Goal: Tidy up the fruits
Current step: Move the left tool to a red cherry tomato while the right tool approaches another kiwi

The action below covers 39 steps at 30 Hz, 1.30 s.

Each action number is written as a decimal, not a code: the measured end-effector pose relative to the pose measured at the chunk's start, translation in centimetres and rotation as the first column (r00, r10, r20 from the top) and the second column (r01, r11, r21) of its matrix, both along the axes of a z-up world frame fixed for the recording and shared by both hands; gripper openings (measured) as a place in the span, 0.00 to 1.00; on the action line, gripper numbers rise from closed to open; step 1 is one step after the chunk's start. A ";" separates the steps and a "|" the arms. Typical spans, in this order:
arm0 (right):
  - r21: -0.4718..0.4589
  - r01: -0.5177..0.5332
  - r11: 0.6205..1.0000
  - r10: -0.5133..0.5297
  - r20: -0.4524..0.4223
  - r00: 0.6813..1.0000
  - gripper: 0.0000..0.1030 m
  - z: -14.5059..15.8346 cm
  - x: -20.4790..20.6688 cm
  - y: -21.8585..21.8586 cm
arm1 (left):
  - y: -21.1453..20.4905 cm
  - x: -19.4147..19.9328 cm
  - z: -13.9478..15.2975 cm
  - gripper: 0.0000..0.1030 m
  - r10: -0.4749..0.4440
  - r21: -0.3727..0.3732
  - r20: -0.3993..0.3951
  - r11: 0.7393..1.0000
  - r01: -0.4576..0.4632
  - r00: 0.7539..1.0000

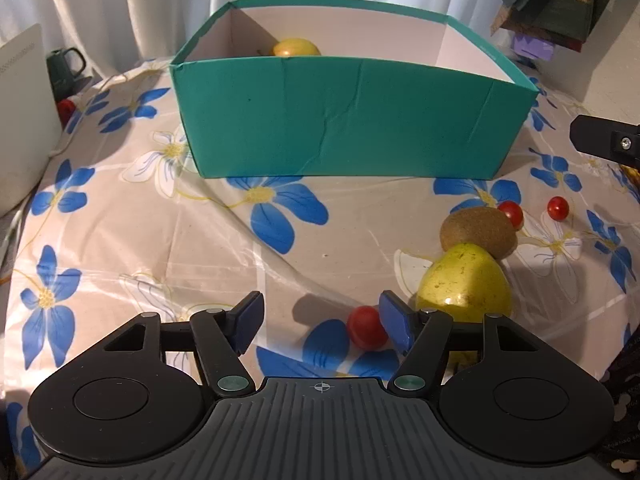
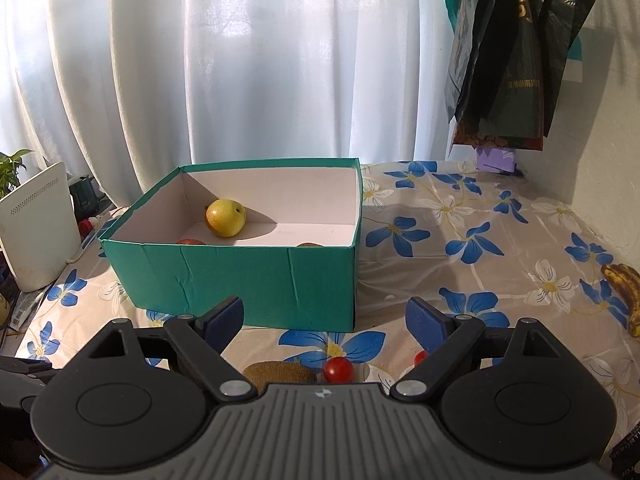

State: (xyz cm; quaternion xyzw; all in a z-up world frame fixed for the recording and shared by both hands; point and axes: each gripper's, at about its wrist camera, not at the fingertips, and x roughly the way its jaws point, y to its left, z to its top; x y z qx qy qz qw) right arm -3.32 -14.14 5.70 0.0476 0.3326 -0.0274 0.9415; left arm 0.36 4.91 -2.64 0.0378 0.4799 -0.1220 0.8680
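Observation:
A teal box [image 1: 344, 120] stands on the flowered tablecloth; it also shows in the right wrist view [image 2: 240, 276]. A yellow pear [image 2: 226, 217] lies inside it, with a red fruit [image 2: 191, 241] and a brown fruit [image 2: 310, 245] barely showing over the wall. My left gripper [image 1: 322, 322] is open and empty; a cherry tomato [image 1: 366, 327] lies by its right finger, with a yellow-green pear [image 1: 464, 284] and a kiwi [image 1: 478, 232] just beyond. Two more tomatoes [image 1: 511, 214] [image 1: 558, 208] lie further right. My right gripper [image 2: 324, 322] is open and empty above a kiwi [image 2: 278, 372] and tomato [image 2: 338, 369].
A spotted banana [image 2: 624, 292] lies at the right table edge. A white device [image 2: 36, 224] and a dark mug [image 2: 84, 196] stand at the left. Dark bags [image 2: 516, 56] hang at the back right. White curtains [image 2: 260, 60] close the back.

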 end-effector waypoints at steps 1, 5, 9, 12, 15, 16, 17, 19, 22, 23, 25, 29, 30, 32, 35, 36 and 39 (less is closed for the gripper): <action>0.000 -0.001 1.000 0.001 -0.003 1.000 0.86 -0.1 0.0 -0.1 | -0.1 -0.1 0.0 0.63 -0.007 -0.008 -0.003 1.000 0.007 1.000; 0.006 0.005 1.000 -0.005 -0.011 1.000 0.86 -0.3 -0.1 -0.4 | -0.7 -0.1 -0.4 0.57 -0.023 -0.010 -0.029 1.000 0.022 0.999; 0.012 0.013 1.000 -0.013 -0.018 1.000 0.86 -0.6 -0.2 -0.8 | -0.9 0.0 -1.0 0.47 -0.031 -0.035 -0.075 0.999 0.028 0.997; 0.013 0.015 1.000 -0.015 -0.023 1.000 0.86 -0.7 -0.3 -1.0 | -1.0 0.1 -1.4 0.37 -0.034 -0.047 -0.097 0.998 0.029 0.995; 0.011 0.015 1.000 -0.015 -0.026 1.000 0.86 -0.8 -0.4 -1.1 | -1.1 0.1 -1.5 0.29 -0.040 -0.051 -0.107 0.998 0.035 0.993; 0.009 0.015 1.000 -0.014 -0.025 1.000 0.86 -0.9 -0.4 -1.1 | -1.2 0.1 -1.6 0.27 -0.044 -0.052 -0.110 0.998 0.039 0.993; 0.007 0.015 1.000 -0.015 -0.025 1.000 0.86 -0.9 -0.4 -1.1 | -1.3 0.1 -1.6 0.27 -0.045 -0.050 -0.110 0.998 0.040 0.993; 0.003 0.017 1.000 -0.017 -0.025 1.000 0.86 -0.9 -0.5 -1.2 | -1.4 0.2 -1.6 0.27 -0.047 -0.047 -0.106 0.998 0.042 0.993; 0.001 0.019 1.000 -0.019 -0.023 1.000 0.86 -0.9 -0.5 -1.2 | -1.4 0.3 -1.6 0.27 -0.049 -0.045 -0.102 0.998 0.044 0.994; 0.000 0.019 1.000 -0.019 -0.023 1.000 0.86 -0.9 -0.6 -1.2 | -1.4 0.3 -1.6 0.27 -0.049 -0.045 -0.101 0.998 0.045 0.994; -0.003 0.019 1.000 -0.019 -0.024 1.000 0.86 -0.9 -0.6 -1.1 | -1.5 0.3 -1.6 0.27 -0.052 -0.041 -0.097 0.998 0.049 0.994; -0.011 0.016 1.000 -0.016 -0.032 0.999 0.86 -1.1 -0.6 -1.0 | -1.5 0.3 -1.5 0.26 -0.057 -0.034 -0.087 0.998 0.054 0.995; -0.013 0.016 1.000 -0.016 -0.035 0.999 0.86 -1.2 -0.6 -0.9 | -1.4 0.2 -1.4 0.26 -0.053 -0.032 -0.079 0.998 0.050 0.996; -0.023 0.018 1.000 -0.019 -0.040 0.999 0.86 -1.4 -0.7 -0.9 | -1.2 -0.1 -0.6 0.26 -0.045 -0.031 -0.051 0.999 0.044 0.998; -0.037 0.028 0.999 -0.030 -0.051 0.998 0.86 -1.9 -0.6 -1.1 | -0.7 -0.2 0.8 0.26 -0.030 -0.041 -0.018 0.999 0.029 0.999; -0.038 0.031 0.999 -0.033 -0.058 0.998 0.85 -2.1 -0.5 -1.2 | -0.6 -0.3 1.2 0.26 -0.024 -0.043 -0.006 0.999 0.024 1.000; -0.040 0.031 0.999 -0.035 -0.084 0.996 0.78 -3.1 0.0 -1.3 | -0.3 -0.4 2.5 0.26 -0.017 -0.048 0.025 0.999 0.018 1.000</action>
